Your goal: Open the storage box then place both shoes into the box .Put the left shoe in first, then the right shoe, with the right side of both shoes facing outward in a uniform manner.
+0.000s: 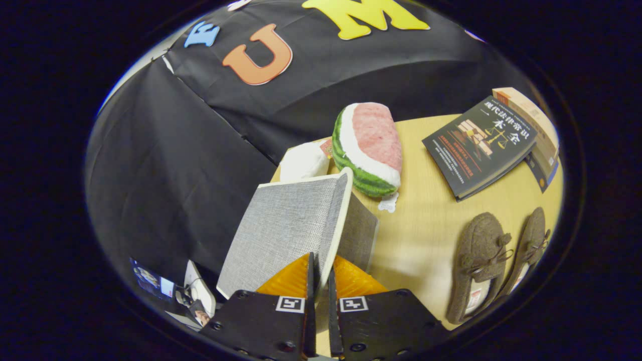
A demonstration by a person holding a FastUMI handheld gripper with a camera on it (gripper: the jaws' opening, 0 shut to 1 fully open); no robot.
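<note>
A: We have the gripper [321, 281] clamped on the storage box [358, 233] lid [286, 233], raised.
B: Shoes [479, 263] right of box. Watermelon plush [370, 148] behind it, Chinese-titled book [479, 145] beyond.

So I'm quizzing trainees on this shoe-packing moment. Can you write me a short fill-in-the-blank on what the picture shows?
1. The tool is pinched shut on the edge of the grey box's ____, which stands lifted.
2. The two brown slippers lie side by side on the ____, not yet in the box.
3. Just beyond the box sits a plush slice of ____.
4. Past the slippers, a dark book lies ____ up.

Missing words: lid; table; watermelon; cover
</note>
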